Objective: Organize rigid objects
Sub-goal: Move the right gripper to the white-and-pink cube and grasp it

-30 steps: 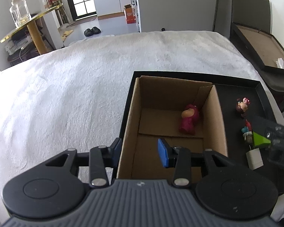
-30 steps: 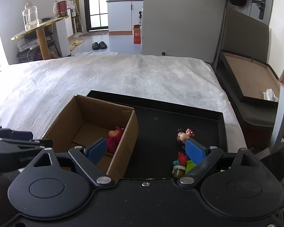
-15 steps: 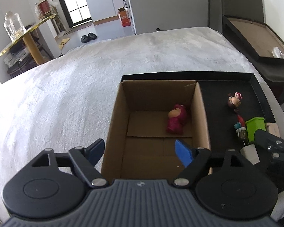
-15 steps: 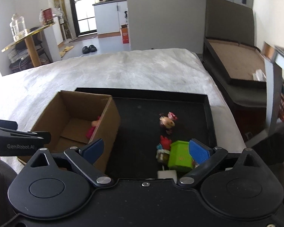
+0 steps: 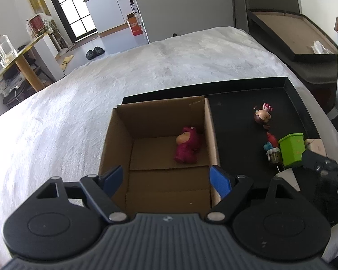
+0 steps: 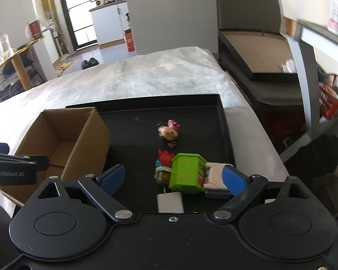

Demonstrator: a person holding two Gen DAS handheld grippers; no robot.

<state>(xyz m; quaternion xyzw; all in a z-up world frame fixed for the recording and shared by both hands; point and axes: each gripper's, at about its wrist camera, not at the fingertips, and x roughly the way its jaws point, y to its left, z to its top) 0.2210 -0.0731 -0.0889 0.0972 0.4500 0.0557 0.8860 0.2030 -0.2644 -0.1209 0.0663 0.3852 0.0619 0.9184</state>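
**Toys: one boxed, the rest on the tray**

My right gripper (image 6: pixel 172 177) hangs with jaws spread and empty, low over the green block (image 6: pixel 187 172). My left gripper (image 5: pixel 165 177), also spread and empty, hangs over the cardboard box (image 5: pixel 121 139). One pink bear (image 5: pixel 188 145) lies inside. On the black tray (image 6: pixel 223 121) remain the block, a doll head (image 6: pixel 167 131) and small figures. Judged early: most sorting left.

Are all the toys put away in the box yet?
Not yet. Only the pink bear lies in the cardboard box. Neither the left gripper nor the right gripper holds anything; both are open. The right one is near the green block. That block, the girl figure and the small red figure are on the black tray.
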